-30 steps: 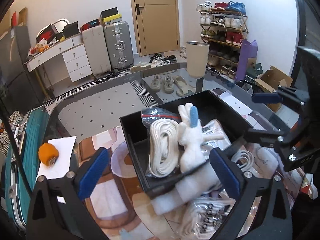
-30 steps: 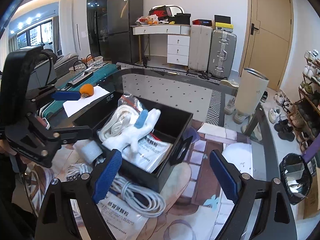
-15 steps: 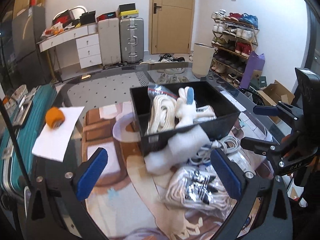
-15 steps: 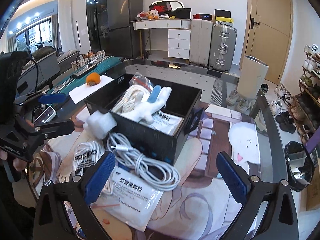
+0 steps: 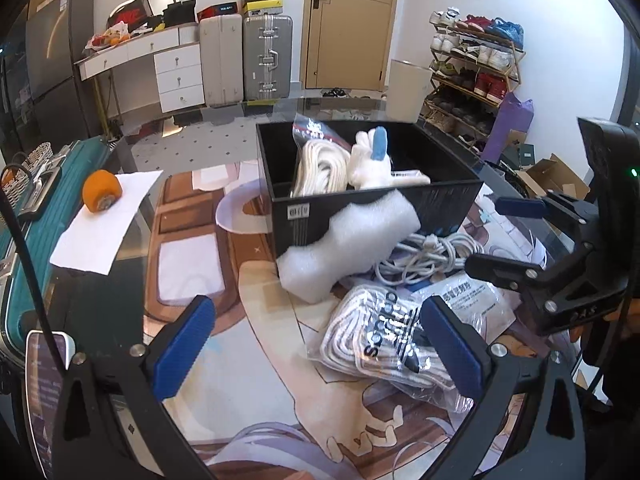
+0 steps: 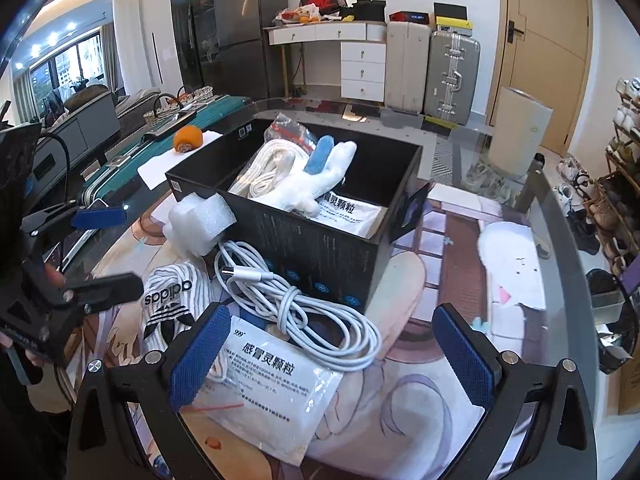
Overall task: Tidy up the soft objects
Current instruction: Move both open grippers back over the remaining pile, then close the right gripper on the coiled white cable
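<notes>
A black box (image 5: 440,204) (image 6: 320,252) on the table holds a white plush rabbit (image 5: 372,164) (image 6: 316,184), a bagged white rope (image 5: 320,164) (image 6: 260,168) and a white sachet (image 6: 352,216). In front of the box lie a white foam block (image 5: 344,240) (image 6: 200,220), a coiled white cable (image 5: 432,252) (image 6: 304,300), a bagged adidas item (image 5: 384,340) (image 6: 172,304) and a second white sachet (image 6: 264,384) (image 5: 468,300). My left gripper (image 5: 316,348) (image 6: 104,248) is open and empty above the table mat. My right gripper (image 6: 332,356) (image 5: 496,232) is open and empty over the sachet.
An orange roll (image 5: 102,191) (image 6: 187,139) sits on white paper (image 5: 108,220) at the table's left. A teal suitcase (image 5: 36,224) stands beside the table. A phone (image 5: 44,364) lies near the left edge. A printed mat (image 5: 260,380) covers the glass table.
Both grippers have pulled back from the box toward the table's near side. The foam block, cable, adidas bag and sachet have come fully into view. Both stayed open.
</notes>
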Available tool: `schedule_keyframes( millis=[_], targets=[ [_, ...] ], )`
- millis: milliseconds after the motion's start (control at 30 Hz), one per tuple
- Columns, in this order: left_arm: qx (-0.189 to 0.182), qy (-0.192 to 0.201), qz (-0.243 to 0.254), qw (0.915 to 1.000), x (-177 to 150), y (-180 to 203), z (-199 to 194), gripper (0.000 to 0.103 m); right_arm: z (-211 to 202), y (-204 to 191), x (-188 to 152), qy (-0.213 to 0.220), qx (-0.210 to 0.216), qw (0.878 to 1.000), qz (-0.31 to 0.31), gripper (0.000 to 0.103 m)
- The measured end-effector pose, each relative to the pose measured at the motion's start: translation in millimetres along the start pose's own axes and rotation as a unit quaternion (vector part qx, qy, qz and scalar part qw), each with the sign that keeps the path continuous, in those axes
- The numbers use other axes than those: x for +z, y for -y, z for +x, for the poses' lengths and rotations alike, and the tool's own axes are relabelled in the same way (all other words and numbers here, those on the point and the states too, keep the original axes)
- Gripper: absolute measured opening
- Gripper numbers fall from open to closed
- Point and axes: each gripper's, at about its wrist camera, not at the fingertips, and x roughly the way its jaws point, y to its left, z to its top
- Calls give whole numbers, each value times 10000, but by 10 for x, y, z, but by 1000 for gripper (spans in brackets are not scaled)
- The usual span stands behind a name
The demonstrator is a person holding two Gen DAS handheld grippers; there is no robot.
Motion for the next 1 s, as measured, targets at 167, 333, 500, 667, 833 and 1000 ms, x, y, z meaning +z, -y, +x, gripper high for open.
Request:
schedule_keyframes(
  millis=[167,333,500,667,833,1000],
  targets=[
    [26,-100,4,9999,-53,-2,58,103,196,-7,37,-179,97,9998,-59,102],
    [36,-153,-71,9999,-72,-45,96,103,360,-13,84,-307,212,9993,-68,102],
    [34,-198,-72,9998,-89,-73,124,103,471,-5,97,-441,192,9988,-45,102],
    [43,-213,-110,9997,-87,-104,139,103,502,136,76,-520,53,9985,182,102],
    [20,-227,-100,9997,-75,-103,171,103,456,262,13,-567,-52,9981,222,102],
    [-15,-248,-50,9997,-77,-79,197,103,469,276,5,-623,-27,9979,171,102]
  ],
)
